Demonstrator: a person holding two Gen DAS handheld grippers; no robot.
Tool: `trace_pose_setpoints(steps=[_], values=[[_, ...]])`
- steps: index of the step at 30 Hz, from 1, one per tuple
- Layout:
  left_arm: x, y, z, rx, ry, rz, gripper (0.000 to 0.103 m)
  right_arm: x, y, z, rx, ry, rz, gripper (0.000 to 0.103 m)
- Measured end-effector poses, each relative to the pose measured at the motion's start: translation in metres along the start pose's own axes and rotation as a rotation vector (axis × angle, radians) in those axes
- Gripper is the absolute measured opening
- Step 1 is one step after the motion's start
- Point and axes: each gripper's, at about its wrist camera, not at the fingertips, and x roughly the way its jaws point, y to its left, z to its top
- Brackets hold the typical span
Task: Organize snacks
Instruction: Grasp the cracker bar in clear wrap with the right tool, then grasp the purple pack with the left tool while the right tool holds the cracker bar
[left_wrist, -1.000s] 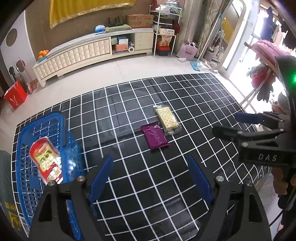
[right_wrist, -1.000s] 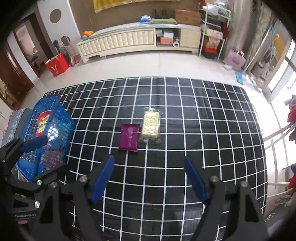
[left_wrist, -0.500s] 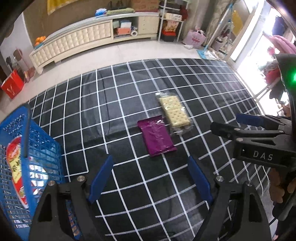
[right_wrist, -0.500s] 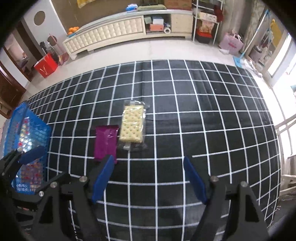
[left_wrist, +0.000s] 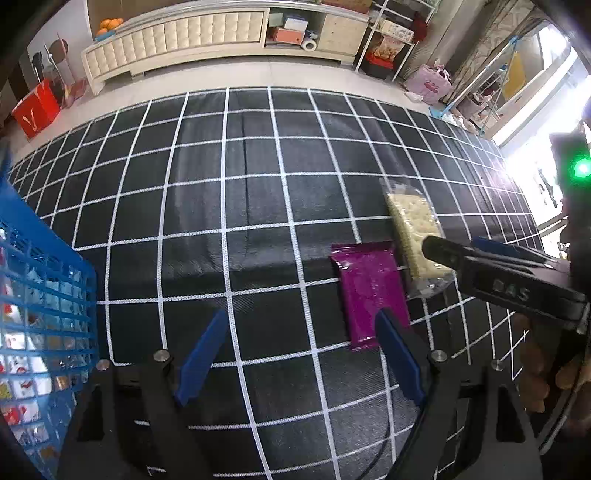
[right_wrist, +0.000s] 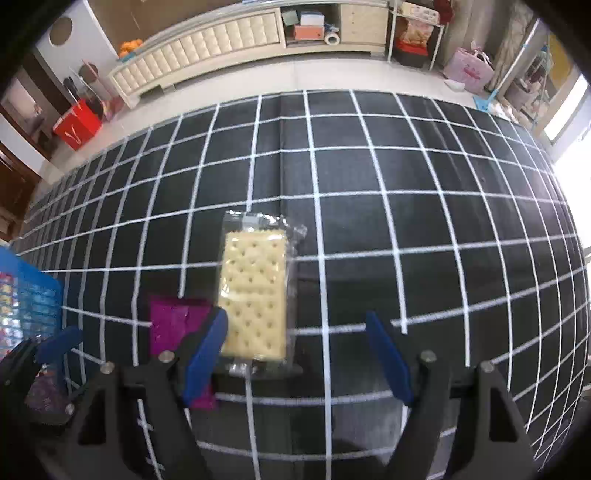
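Note:
A purple snack packet (left_wrist: 371, 291) lies flat on the black grid mat, touching a clear pack of pale crackers (left_wrist: 413, 230) on its right. My left gripper (left_wrist: 301, 343) hovers open, its right finger over the purple packet's near end, nothing between the fingers. In the right wrist view the cracker pack (right_wrist: 255, 295) and the purple packet (right_wrist: 173, 326) lie side by side. My right gripper (right_wrist: 295, 347) is open above the cracker pack's near end, left finger overlapping both packs. The right gripper (left_wrist: 491, 273) also shows in the left wrist view. A blue basket (left_wrist: 40, 314) holds several snack packets.
The blue basket (right_wrist: 33, 299) stands at the mat's left edge. A long cream cabinet (right_wrist: 207, 48) runs along the far wall, a red bag (right_wrist: 77, 125) on the floor at its left. A shelf rack (left_wrist: 391, 40) and pink bag (left_wrist: 430, 83) stand far right.
Both grippers have come down and forward toward the two packets, which now look larger and nearer. The basket has slid to the left edge of both views. Jaws kept the same width.

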Motion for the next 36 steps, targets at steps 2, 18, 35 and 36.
trace_pose_setpoints(steps=[2,18,35,36], values=[[0.004,0.002,0.0,-0.009,0.007,0.007,0.081,0.003,0.004,0.005,-0.007,-0.006,0.009,0.081],[0.0,-0.009,-0.019,0.004,0.025,0.02,0.081,-0.004,0.004,-0.014,0.053,-0.015,0.073,0.044],[0.022,-0.065,0.007,0.08,0.043,0.096,0.081,-0.052,-0.035,-0.07,0.17,-0.17,0.071,0.044],[0.025,-0.069,0.009,0.088,0.039,0.107,0.081,-0.049,-0.032,-0.068,0.167,-0.164,0.069,0.044]])
